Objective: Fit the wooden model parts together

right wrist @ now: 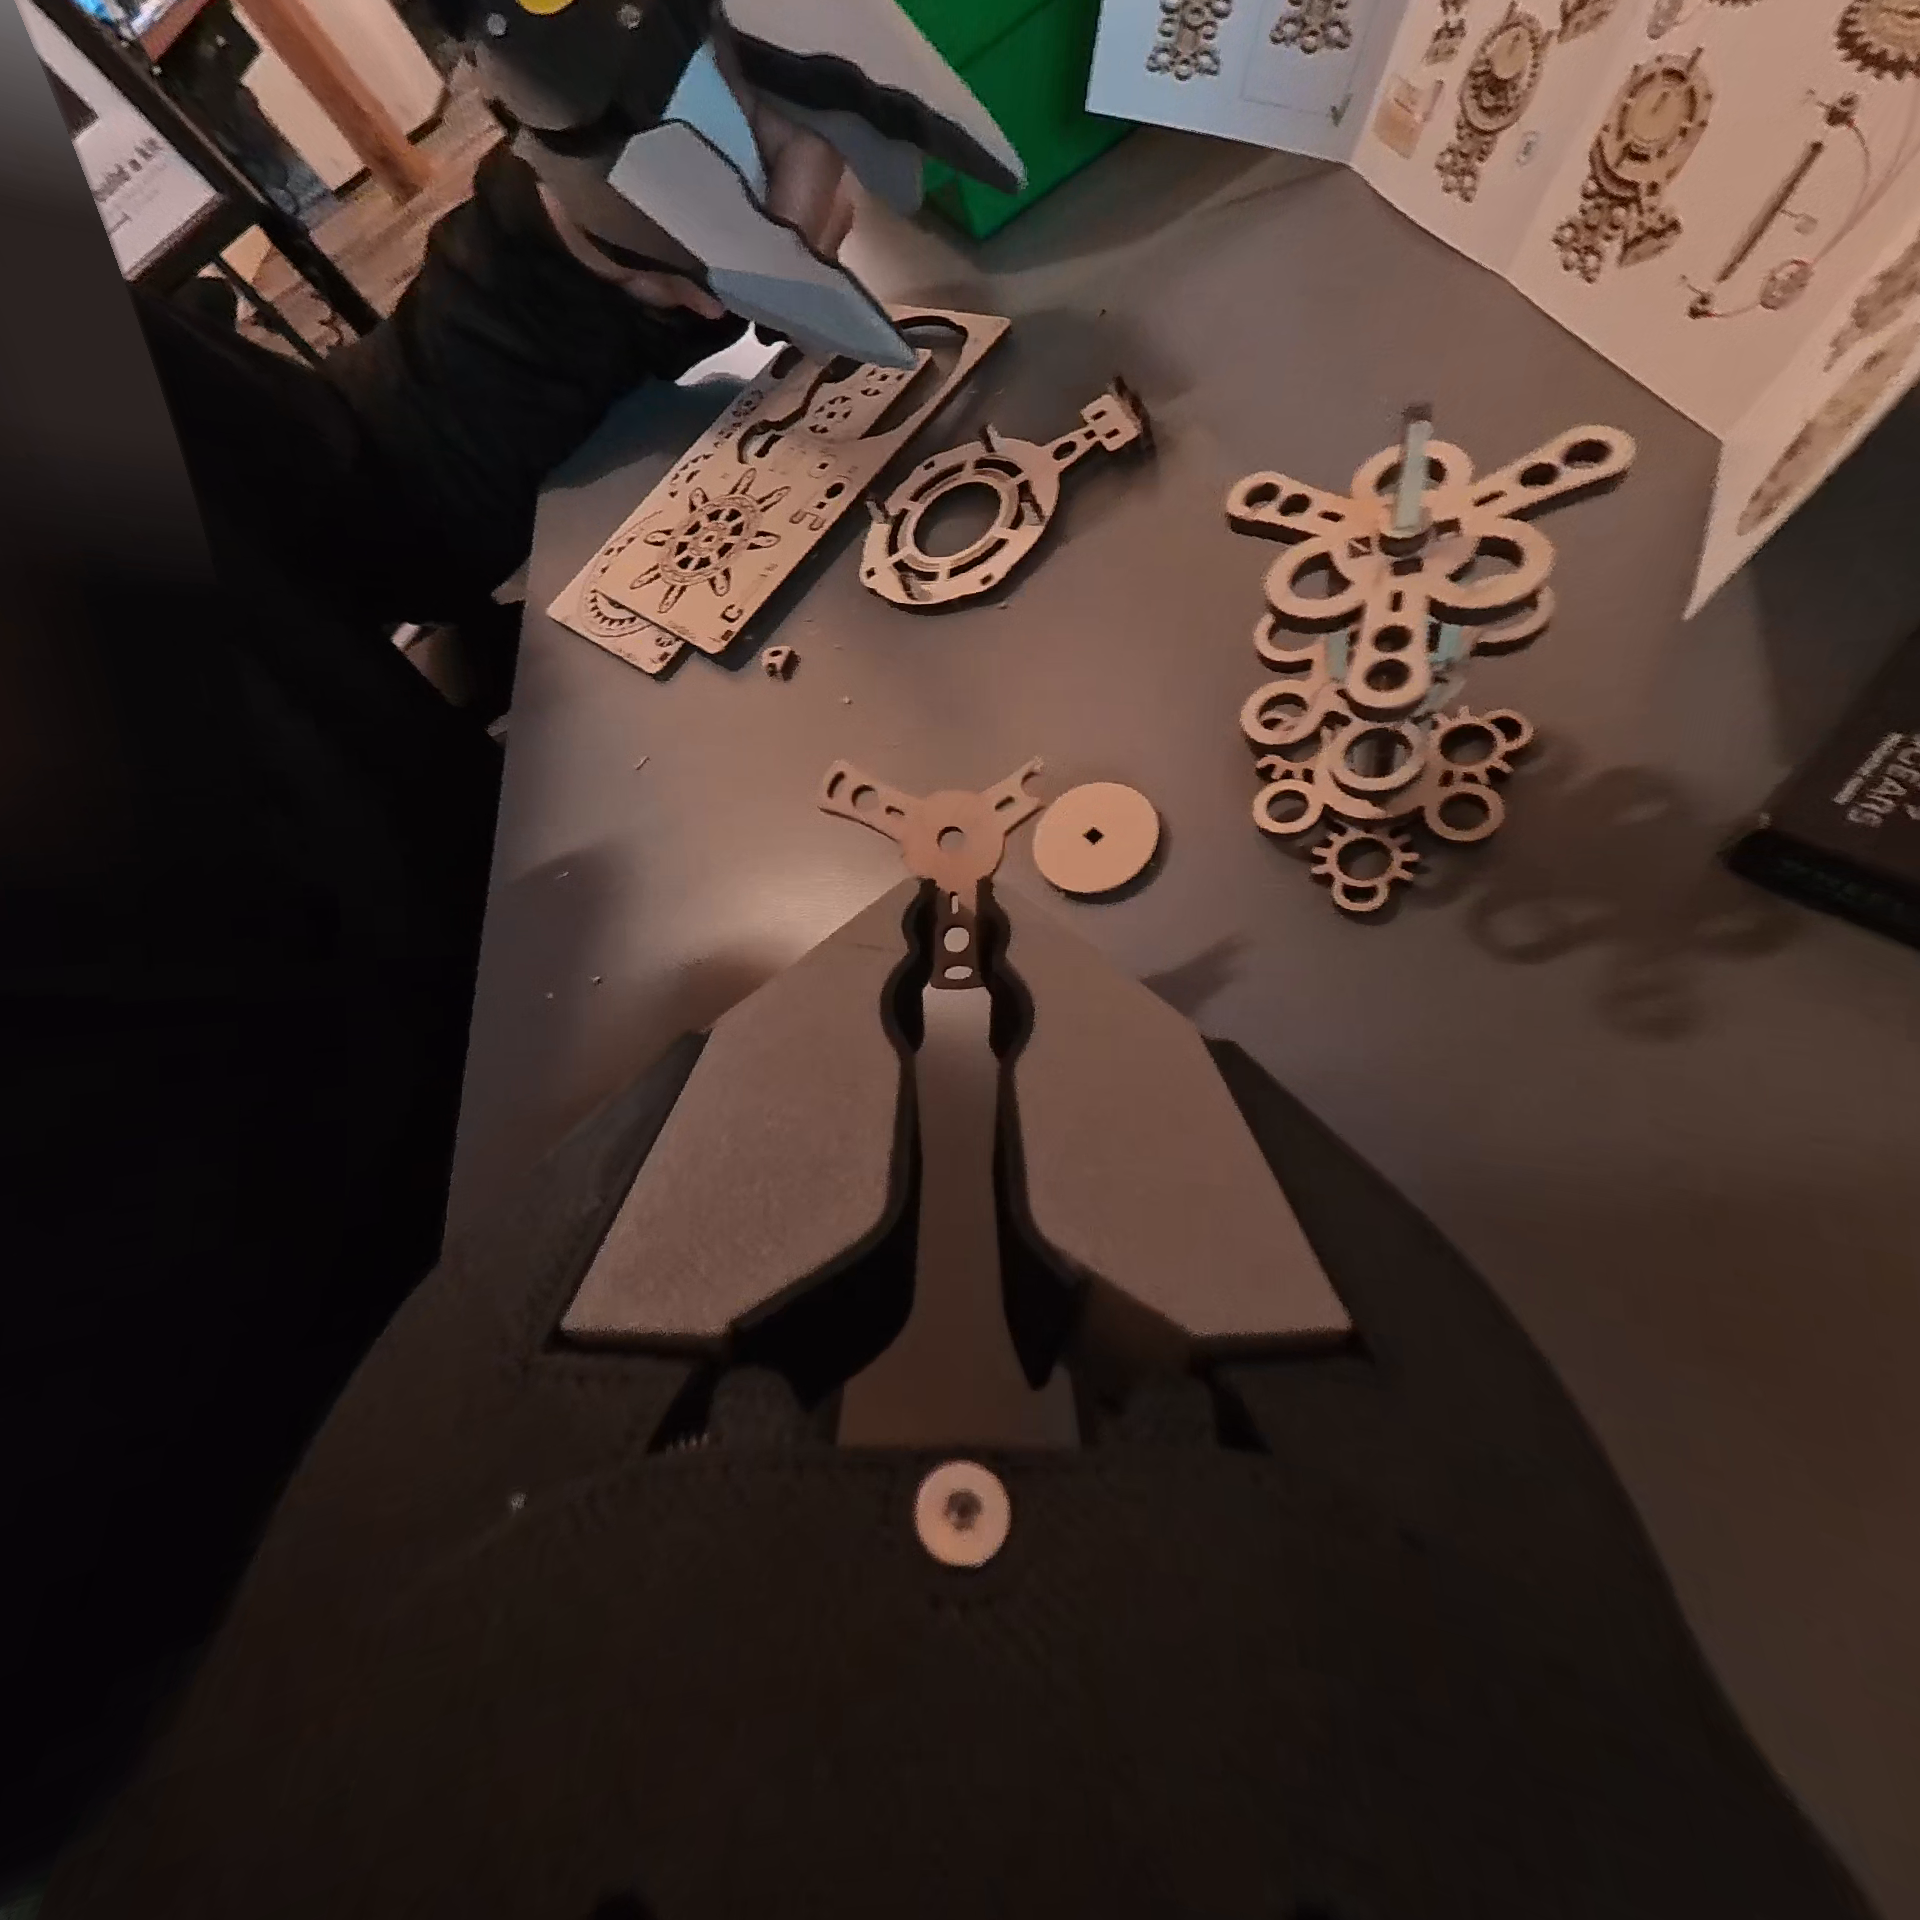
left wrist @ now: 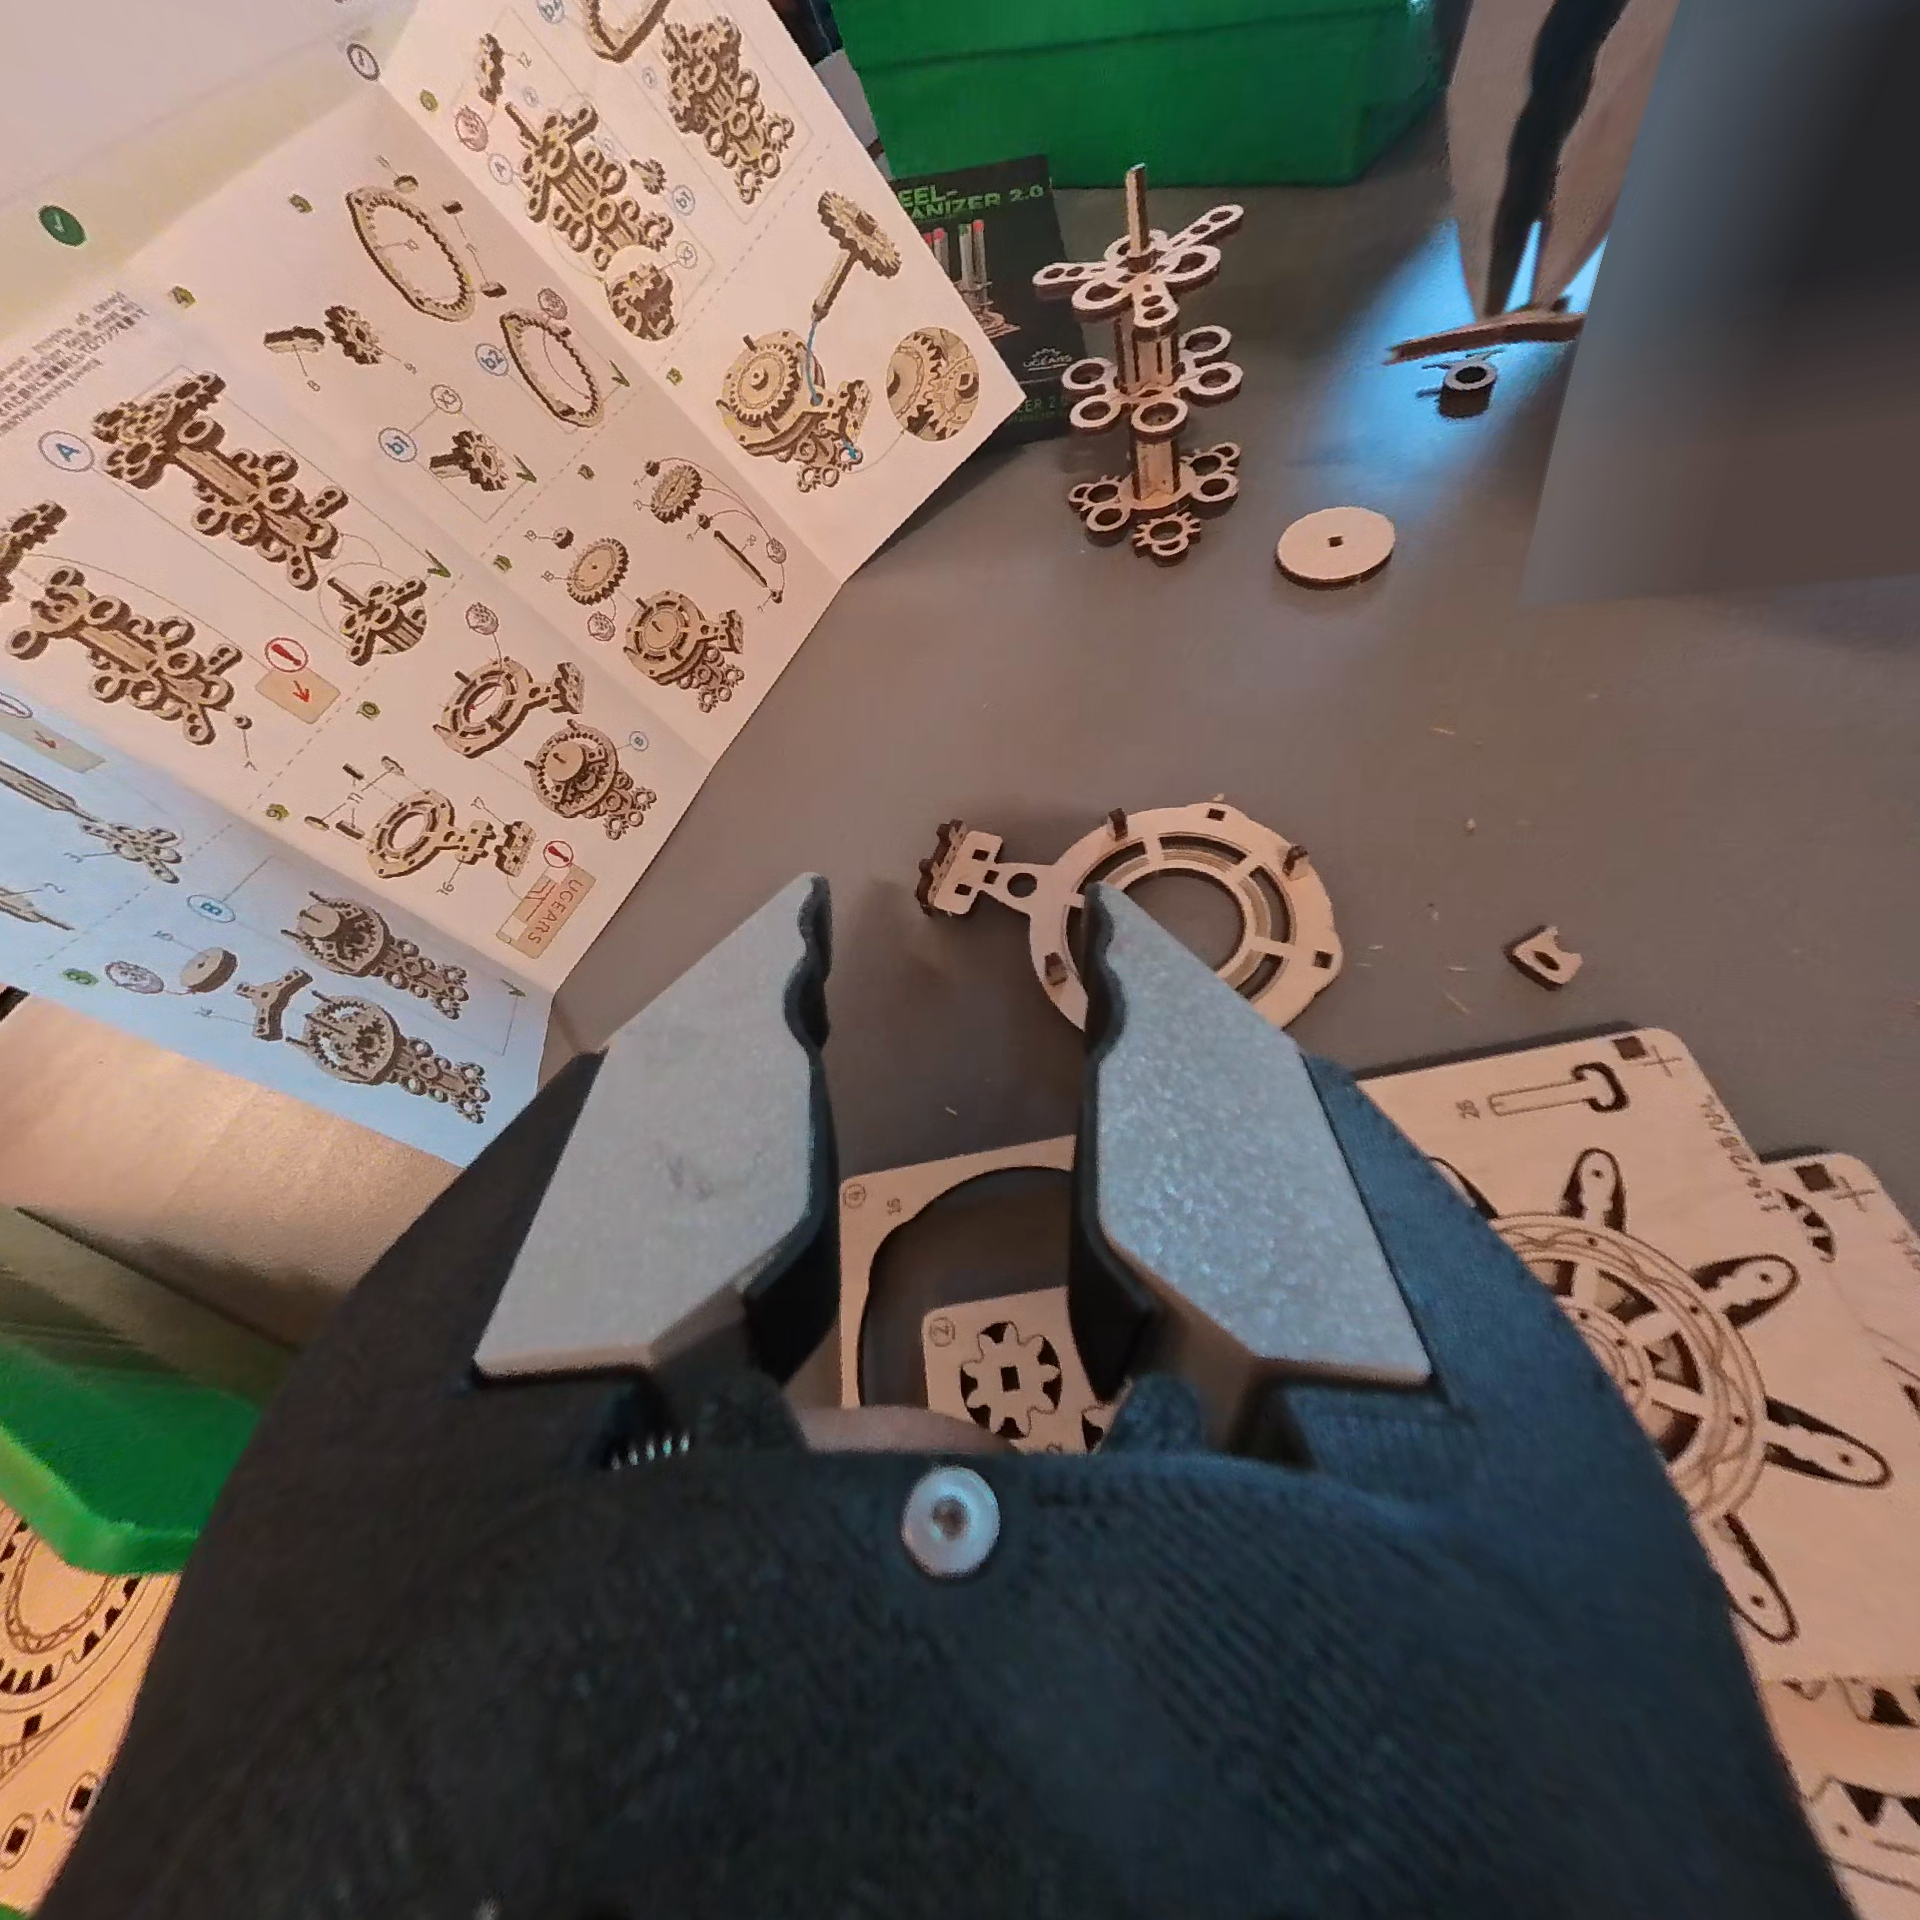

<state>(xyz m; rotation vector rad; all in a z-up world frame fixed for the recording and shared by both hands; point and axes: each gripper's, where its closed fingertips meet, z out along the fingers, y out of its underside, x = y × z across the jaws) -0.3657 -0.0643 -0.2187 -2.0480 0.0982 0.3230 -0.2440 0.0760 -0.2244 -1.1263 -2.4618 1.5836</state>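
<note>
My right gripper (right wrist: 956,930) is shut on one arm of a three-armed wooden piece (right wrist: 951,831) and holds it low over the grey table. A wooden disc (right wrist: 1096,836) with a square hole lies just right of it. A stacked wooden tower (right wrist: 1392,665) of ringed plates stands farther right. My left gripper (left wrist: 961,914) is open and empty above the plywood part sheets (left wrist: 1621,1278), its tips near a flat wooden ring with an arm (left wrist: 1179,920). The tower (left wrist: 1148,384) and the disc (left wrist: 1335,545) also show beyond it.
A folded instruction sheet (left wrist: 416,520) stands along the left. A green box (left wrist: 1122,83) and a black box (left wrist: 997,301) sit at the back. A small wooden offcut (left wrist: 1545,956) lies right of the ring. A person's dark sleeve (right wrist: 416,416) is at the left. Left tips to right tips: about 20 centimetres. The disc (left wrist: 1335,545) is about 5 centimetres from my right fingertips and 15 centimetres from my left. It turns up in the right wrist view (right wrist: 1083,825) as well.
</note>
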